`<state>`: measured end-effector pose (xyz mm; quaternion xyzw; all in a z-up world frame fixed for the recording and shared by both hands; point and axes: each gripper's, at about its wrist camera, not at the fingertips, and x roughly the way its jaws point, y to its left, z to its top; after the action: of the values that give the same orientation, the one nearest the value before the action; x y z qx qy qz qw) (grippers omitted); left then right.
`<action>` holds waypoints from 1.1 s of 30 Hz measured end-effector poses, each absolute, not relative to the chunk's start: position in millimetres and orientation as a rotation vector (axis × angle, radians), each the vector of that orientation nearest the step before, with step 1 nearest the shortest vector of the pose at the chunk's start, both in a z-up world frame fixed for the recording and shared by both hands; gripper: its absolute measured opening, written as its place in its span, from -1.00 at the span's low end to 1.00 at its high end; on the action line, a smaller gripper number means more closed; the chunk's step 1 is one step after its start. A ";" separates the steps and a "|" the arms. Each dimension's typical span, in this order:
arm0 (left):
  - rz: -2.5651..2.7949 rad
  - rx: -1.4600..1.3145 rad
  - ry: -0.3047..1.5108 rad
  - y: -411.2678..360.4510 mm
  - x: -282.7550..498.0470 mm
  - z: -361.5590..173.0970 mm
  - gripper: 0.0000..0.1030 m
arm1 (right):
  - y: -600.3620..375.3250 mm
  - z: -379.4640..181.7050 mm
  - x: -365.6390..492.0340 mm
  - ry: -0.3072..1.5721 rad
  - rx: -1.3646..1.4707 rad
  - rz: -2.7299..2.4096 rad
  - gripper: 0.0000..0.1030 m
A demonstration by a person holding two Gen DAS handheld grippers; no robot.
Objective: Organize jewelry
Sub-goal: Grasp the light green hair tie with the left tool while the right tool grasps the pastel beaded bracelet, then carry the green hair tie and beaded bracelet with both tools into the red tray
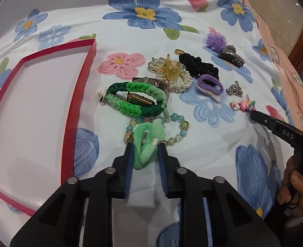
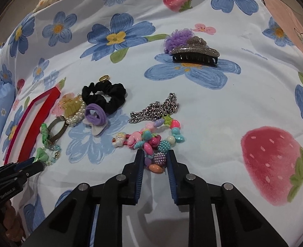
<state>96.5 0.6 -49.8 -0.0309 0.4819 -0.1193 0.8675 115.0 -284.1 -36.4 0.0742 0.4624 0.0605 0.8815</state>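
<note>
1. The left gripper (image 1: pixel 145 150) is closed on a light green hair tie (image 1: pixel 149 144); its blue pads press the tie's bunched loops from both sides, down on the floral cloth (image 1: pixel 172 0).
2. Touching the far end of that tie lies a beaded bracelet (image 1: pixel 181 126) of pale blue and green glass beads, curving around and partly under it.
3. Just beyond sits a braided green band (image 1: pixel 135 100), looped around a gold-cased watch (image 1: pixel 140 99).
4. To the left of this cluster, well apart from the gripper, an empty red tray (image 1: pixel 80 94) with a white floor rests on the cloth.
5. The right gripper (image 2: pixel 155 154) is clamped on a colourful bead bracelet (image 2: pixel 161 146); the pads squeeze its purple and teal bumpy beads, and the rest of the strand lies ahead on the cloth.
6. Just beside the bracelet, on its far side, is a silver chain (image 2: pixel 157 108) in a heap.
7. Left of the chain lie a purple hair tie (image 2: pixel 95 115), a black scrunchie (image 2: pixel 108 94) and a pearl bracelet (image 2: pixel 77 113), close together.
8. Farther off, a glittery claw clip (image 2: pixel 194 53) leans against a purple pompom (image 2: pixel 178 37).
9. In the left wrist view, a hand (image 1: pixel 295 189) grips the right gripper's handle at the frame's right edge.
</note>
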 end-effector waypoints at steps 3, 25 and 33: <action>-0.260 -0.070 0.998 3.0 90.8 -43.8 -0.62 | -282.3 -26.1 106.2 0.950 0.173 0.155 -0.58; -0.259 -0.088 0.975 13.5 63.0 -32.4 -0.62 | -253.7 -24.0 65.2 0.983 0.086 0.198 -0.59; -0.241 -0.108 0.929 28.2 58.9 -13.3 -0.67 | -230.3 14.9 58.2 0.873 0.054 0.264 -0.62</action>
<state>58.9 28.2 -13.3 -0.0520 0.4468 -0.1160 0.8856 58.2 -230.3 14.9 0.0262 0.4213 0.1277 0.8975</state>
